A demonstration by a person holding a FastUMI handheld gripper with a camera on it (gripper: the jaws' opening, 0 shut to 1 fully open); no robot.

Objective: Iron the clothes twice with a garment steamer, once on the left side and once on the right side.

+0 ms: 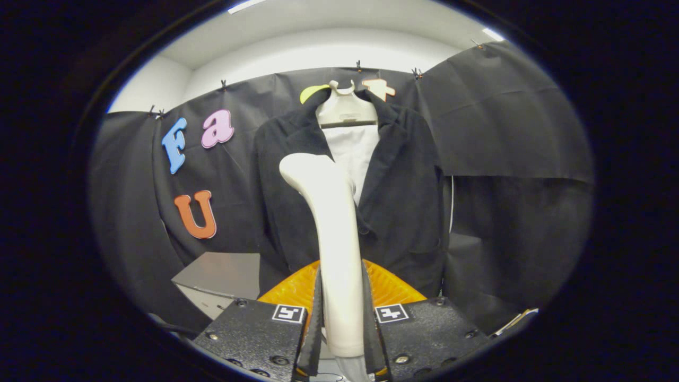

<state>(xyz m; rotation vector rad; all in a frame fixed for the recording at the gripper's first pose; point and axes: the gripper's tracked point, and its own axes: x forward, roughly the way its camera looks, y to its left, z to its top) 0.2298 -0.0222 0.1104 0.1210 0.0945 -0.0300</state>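
- With both fingers pressing its handle, gripper [341,323] holds white steamer [331,233] upright.
- Steamer head near dark jacket [403,201] on hanger [345,109].
- Orange basket [392,286] below jacket.

I see a cream-white garment steamer [331,223], plain and without pattern, held between the jaws of my gripper [341,339]. Beyond it hangs a black jacket [403,196], plain and dark all over, with a white shirt [354,151] showing at its open front. The hanger [345,109] is an off-white, close to the steamer's tone. Below the jacket I make out a bright orange ribbed piece [392,286], and beside it a plain grey box [220,276].
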